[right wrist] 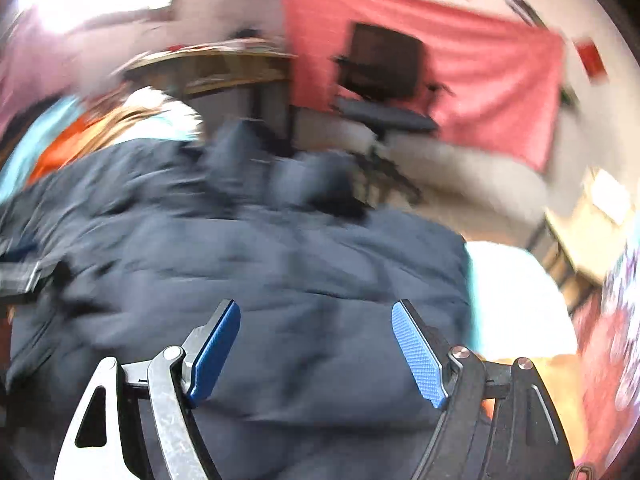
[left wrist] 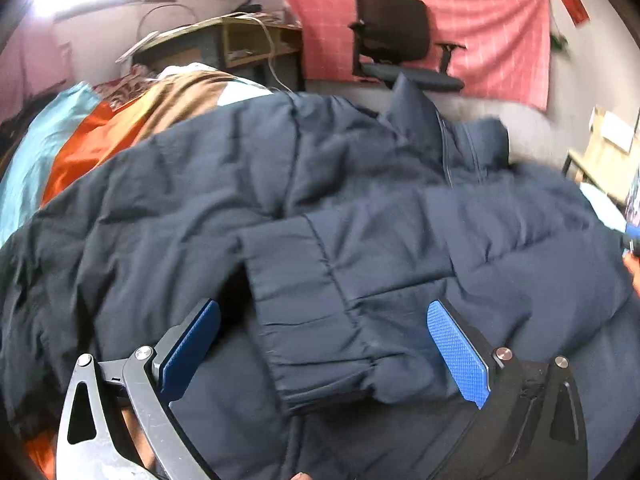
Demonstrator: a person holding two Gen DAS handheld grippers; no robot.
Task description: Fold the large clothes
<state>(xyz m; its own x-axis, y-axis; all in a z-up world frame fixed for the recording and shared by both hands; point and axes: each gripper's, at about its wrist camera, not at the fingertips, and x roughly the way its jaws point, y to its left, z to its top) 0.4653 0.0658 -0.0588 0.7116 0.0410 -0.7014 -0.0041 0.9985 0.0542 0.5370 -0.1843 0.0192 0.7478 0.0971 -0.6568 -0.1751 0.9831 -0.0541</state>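
A large navy puffer jacket [left wrist: 320, 200] lies spread over the bed, collar and zipper at the far side. One sleeve [left wrist: 320, 320] is folded across the body, its cuff end near me. My left gripper [left wrist: 324, 344] is open, its blue pads on either side of the sleeve cuff, just above it. In the right wrist view, which is blurred, the jacket [right wrist: 260, 264] fills the middle and my right gripper [right wrist: 316, 344] is open and empty above its right part.
The bed has an orange, brown and teal cover [left wrist: 80, 148] at the left. A desk [left wrist: 224, 48] and a black office chair [left wrist: 396, 40] stand behind, in front of a red wall cloth [left wrist: 500, 32]. A wooden shelf [left wrist: 600, 152] is at the right.
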